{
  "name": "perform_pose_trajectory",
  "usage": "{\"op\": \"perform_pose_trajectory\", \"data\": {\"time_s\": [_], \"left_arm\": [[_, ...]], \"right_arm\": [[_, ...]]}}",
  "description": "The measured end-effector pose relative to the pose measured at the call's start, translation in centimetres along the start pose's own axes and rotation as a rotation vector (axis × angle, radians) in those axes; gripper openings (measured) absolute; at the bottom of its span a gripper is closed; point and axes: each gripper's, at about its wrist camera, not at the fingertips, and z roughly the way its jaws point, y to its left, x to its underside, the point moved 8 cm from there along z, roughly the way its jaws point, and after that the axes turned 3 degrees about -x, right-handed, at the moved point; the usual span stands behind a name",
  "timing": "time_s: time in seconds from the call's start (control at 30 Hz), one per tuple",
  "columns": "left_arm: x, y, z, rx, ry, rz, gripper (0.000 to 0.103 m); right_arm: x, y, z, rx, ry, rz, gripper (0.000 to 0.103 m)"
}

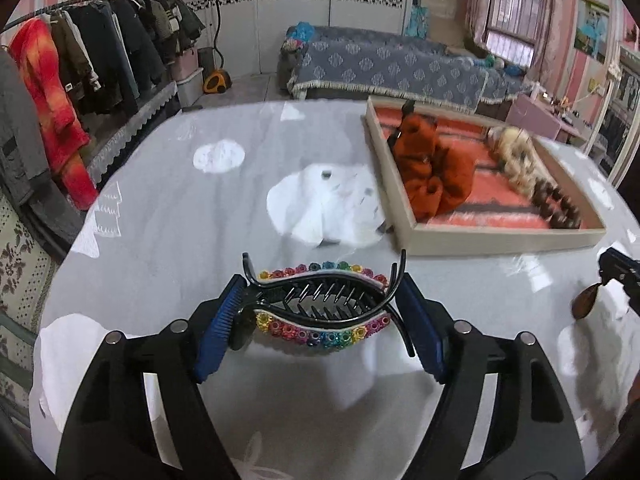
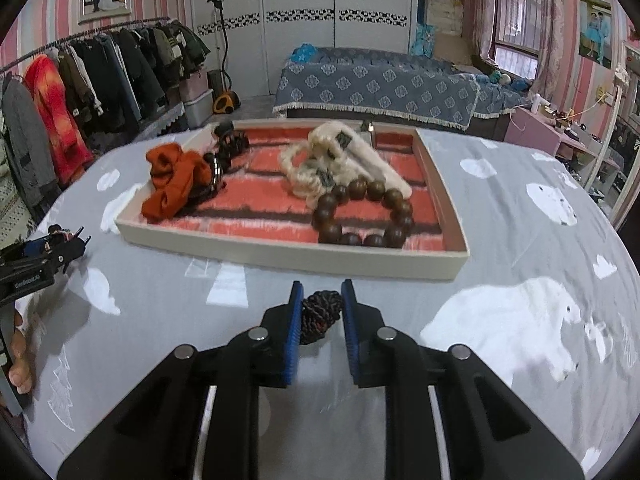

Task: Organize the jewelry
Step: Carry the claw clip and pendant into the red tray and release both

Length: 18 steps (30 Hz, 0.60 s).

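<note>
Left gripper: spread wide; its blue pads are pressed on the two ends of the hair claw, which is held clear of the table.
Hair claw: black, teeth open, both rims lined with rainbow-coloured flowers; spanned crosswise between the left fingers.
Right gripper: nearly pressed together; a dark braided knot is pinched between its pads.
Braided knot: black-and-red cord, seen at 12 o'clock of the right fingers, above the cloth.
Tray: shallow, beige rim, red striped lining; placed at 12 o'clock in the right wrist view, at 2 o'clock in the left.
Tray contents: orange scrunchie at the 9 o'clock side, touching a dark claw clip; cream fluffy piece at centre; brown bead bracelet at 4 o'clock, its beads overlapping the cream piece.
Table: grey cloth with white bear and tree prints.
Person's hand: partly seen at 9 o'clock in the right wrist view, below the left gripper.
</note>
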Motion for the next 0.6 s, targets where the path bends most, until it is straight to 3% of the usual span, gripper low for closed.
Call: {"op": "perform_pose_trajectory", "data": {"time_s": [0.27, 0.6], "left_arm": [[-3.2, -2.5, -2.2, 0.011, -0.064, 0.0, 0.074], [-7.5, -10.6, -1.6, 0.057, -0.129, 0.032, 0.074]], "right_arm": [[-4.0, -2.3, -0.7, -0.035, -0.064, 0.036, 0.019], [-9.0, -4.9, -0.6, -0.068, -0.136, 0.062, 0.019]]}}
